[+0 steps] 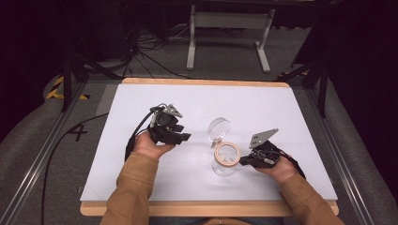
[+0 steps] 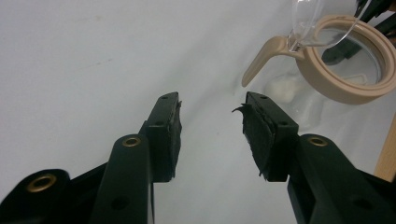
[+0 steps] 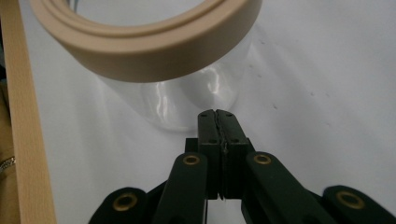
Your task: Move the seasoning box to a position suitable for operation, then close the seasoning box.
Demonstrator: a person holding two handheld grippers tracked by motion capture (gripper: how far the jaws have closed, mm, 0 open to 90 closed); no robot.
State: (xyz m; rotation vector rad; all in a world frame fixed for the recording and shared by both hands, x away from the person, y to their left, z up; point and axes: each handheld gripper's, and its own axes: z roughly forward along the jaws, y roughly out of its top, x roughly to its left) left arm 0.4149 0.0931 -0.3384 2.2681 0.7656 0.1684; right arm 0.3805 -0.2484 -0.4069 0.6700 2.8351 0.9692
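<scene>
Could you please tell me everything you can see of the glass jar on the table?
The glass jar is clear and round, standing upright on the white table between both grippers. A beige ring collars its mouth, and its clear hinged lid stands open. Something small and white lies inside. The shut right gripper is close beside it.

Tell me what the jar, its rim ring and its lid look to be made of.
Jar: clear glass or hard plastic, glossy, see-through with bright reflections.
Rim ring: beige plastic, matte, moulded with a lever tab.
Lid: clear domed plastic or glass, hinged open.

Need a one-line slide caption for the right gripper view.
Right gripper, jaws shut, tips close beside the clear jar with its beige rim.
</scene>
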